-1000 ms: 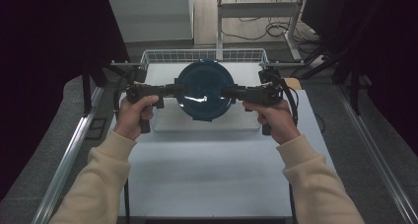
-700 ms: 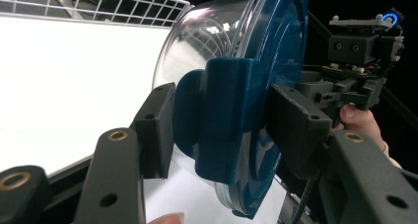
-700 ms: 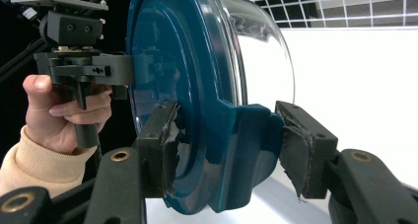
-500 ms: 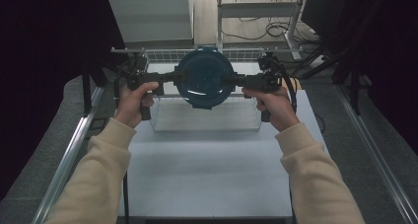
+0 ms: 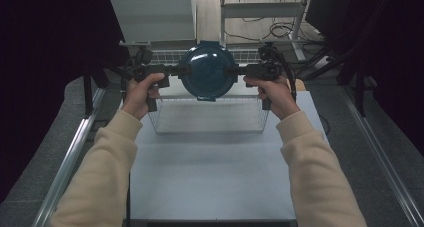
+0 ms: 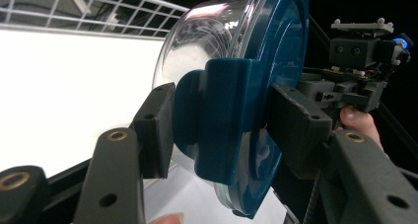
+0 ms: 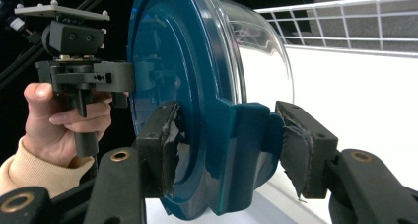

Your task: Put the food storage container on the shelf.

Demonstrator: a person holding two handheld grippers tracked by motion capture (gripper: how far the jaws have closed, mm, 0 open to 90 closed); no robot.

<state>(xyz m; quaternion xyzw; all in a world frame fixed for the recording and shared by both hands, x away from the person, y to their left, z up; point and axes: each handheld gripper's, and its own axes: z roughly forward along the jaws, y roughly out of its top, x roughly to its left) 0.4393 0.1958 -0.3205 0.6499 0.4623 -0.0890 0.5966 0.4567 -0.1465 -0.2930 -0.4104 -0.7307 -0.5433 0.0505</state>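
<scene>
Round clear plastic container w/ dark teal lid (image 5: 208,71) is held up in the air between both grippers, above the white wire basket (image 5: 207,118) at the far end of the pale table (image 5: 210,172). Lid faces up toward the high view; clear bowl part hangs below.

Key relation: container sits dead centre between the two tools, each coming in from its own side, so the line through the two side latch tabs runs left-right across the table. Neither hand is nearer; load is shared. Basket lies directly below and slightly toward the person, so prob. next move is a level carry then lowering straight in, both hands together.

Left gripper (image 6: 217,130): jaws pinching the teal latch tab on its side, pads pressed on it. Right gripper (image 7: 226,150): jaws likewise clamped on the opposite tab, worn pad fabric bunched against the plastic.

Looks: glossy teal lid w/ raised rings, transparent smooth wall, seems empty; can't tell for sure.
</scene>
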